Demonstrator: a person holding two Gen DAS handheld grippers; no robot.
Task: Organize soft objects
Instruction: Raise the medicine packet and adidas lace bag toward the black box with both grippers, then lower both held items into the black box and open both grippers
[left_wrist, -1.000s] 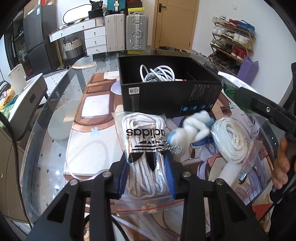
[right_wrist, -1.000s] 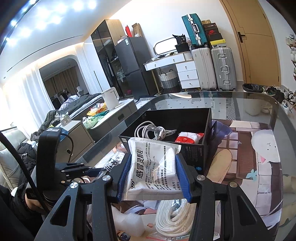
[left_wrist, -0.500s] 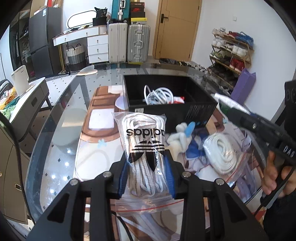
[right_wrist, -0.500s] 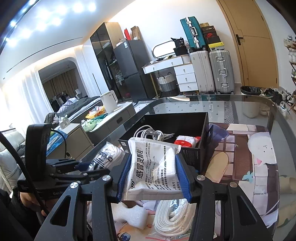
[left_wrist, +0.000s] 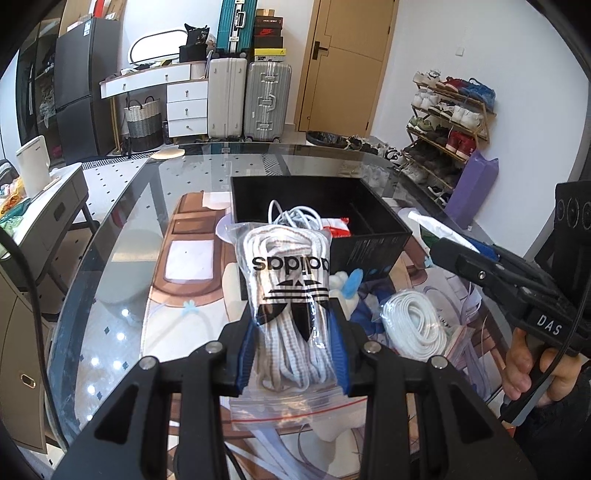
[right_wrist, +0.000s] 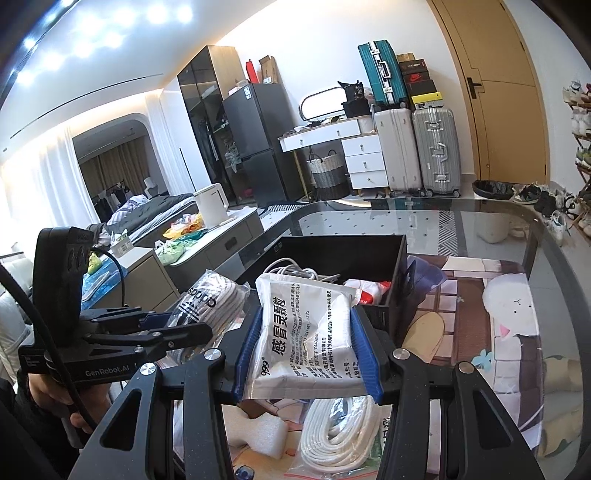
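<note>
My left gripper (left_wrist: 293, 354) is shut on a clear zip bag of white laces (left_wrist: 286, 295) with a black trefoil logo, held above the table in front of the black box (left_wrist: 369, 245). The same laces bag (right_wrist: 212, 304) and left gripper (right_wrist: 177, 328) show at the left of the right wrist view. My right gripper (right_wrist: 304, 354) is shut on a white medicine pouch (right_wrist: 306, 332) printed with black characters, just short of the black box (right_wrist: 399, 273). Inside the box lie white cables (left_wrist: 295, 218) and a red-and-white packet (left_wrist: 338, 227).
On the printed mat (left_wrist: 192, 258) below lie a bagged coil of white cord (left_wrist: 415, 323), a white and blue plush (left_wrist: 349, 284) and a white foam piece (right_wrist: 264, 435). The glass table (left_wrist: 110, 288) curves away left. A hand (left_wrist: 532, 369) grips the right tool's handle.
The left gripper has risen with the laces bag, so the box and table sit lower and farther off in its view. The right gripper has held still with the pouch.
</note>
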